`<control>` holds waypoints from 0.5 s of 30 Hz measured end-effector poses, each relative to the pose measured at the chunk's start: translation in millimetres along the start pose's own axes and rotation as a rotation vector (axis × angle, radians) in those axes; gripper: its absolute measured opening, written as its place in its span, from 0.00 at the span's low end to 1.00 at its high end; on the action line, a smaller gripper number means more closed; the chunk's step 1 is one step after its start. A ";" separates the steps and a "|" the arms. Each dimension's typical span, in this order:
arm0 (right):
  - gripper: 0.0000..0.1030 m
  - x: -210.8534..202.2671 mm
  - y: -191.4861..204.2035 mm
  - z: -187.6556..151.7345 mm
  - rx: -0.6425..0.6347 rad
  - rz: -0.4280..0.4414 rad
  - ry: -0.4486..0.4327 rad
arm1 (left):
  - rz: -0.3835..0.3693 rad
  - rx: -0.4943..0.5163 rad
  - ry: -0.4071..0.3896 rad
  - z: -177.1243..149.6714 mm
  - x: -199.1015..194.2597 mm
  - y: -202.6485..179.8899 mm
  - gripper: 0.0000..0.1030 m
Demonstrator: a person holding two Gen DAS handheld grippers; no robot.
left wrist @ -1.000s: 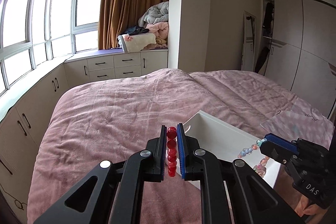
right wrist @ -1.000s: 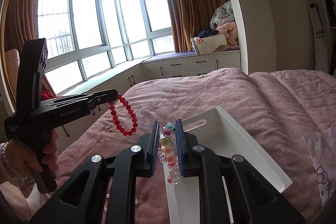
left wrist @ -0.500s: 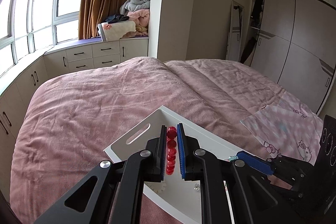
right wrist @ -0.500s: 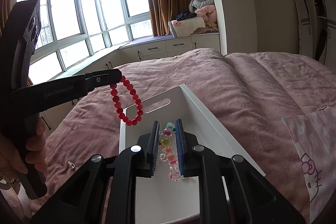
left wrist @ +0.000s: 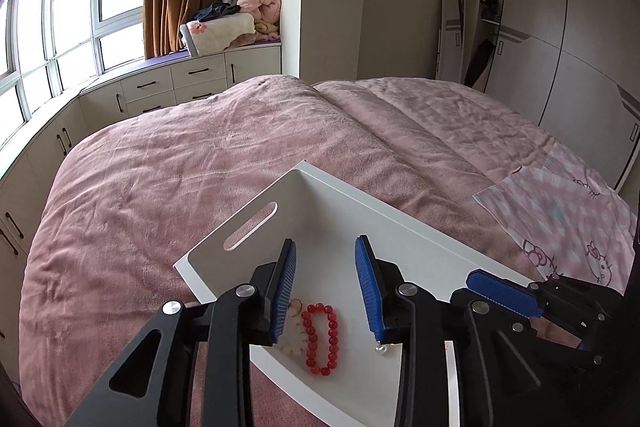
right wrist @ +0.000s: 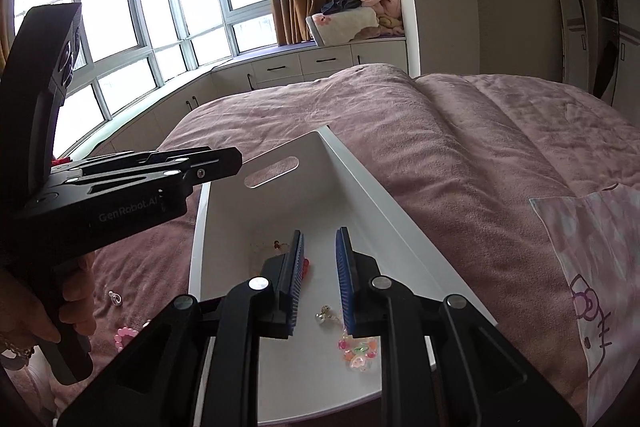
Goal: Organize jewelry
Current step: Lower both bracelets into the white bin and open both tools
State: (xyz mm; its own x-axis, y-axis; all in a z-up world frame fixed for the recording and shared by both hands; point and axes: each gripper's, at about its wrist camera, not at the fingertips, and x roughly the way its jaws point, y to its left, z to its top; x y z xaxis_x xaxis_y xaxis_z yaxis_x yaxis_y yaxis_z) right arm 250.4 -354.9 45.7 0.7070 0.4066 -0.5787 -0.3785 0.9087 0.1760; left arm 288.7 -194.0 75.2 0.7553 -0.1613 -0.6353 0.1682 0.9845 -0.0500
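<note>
The red bead bracelet (left wrist: 320, 338) lies flat on the floor of the white tray (left wrist: 384, 215), free of the left gripper (left wrist: 325, 283), whose jaws are opening above it; the multicoloured bracelet (right wrist: 359, 350) lies there too, below the right gripper (right wrist: 319, 277), jaws opening, gripping nothing; the tray sits on the pink bedspread (left wrist: 200, 163).

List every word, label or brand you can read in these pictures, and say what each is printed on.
"GenRobot.AI": pale lettering on the side of the black left gripper, seen from the right wrist.
The pink cartoon-cat cloth on the bed carries drawings only, no readable words.
Nothing else legible.
</note>
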 end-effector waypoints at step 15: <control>0.56 -2.5 22.7 -1.4 -0.040 0.053 -0.039 | 0.107 -0.095 -0.113 -11.1 -52.1 75.0 0.89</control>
State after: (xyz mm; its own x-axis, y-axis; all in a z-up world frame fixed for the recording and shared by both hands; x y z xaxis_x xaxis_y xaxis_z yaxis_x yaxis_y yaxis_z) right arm 239.2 -335.4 50.1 0.7080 0.4577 -0.5378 -0.4387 0.8818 0.1730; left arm 254.9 -111.1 96.0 0.8327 -0.0569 -0.5508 0.0264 0.9977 -0.0631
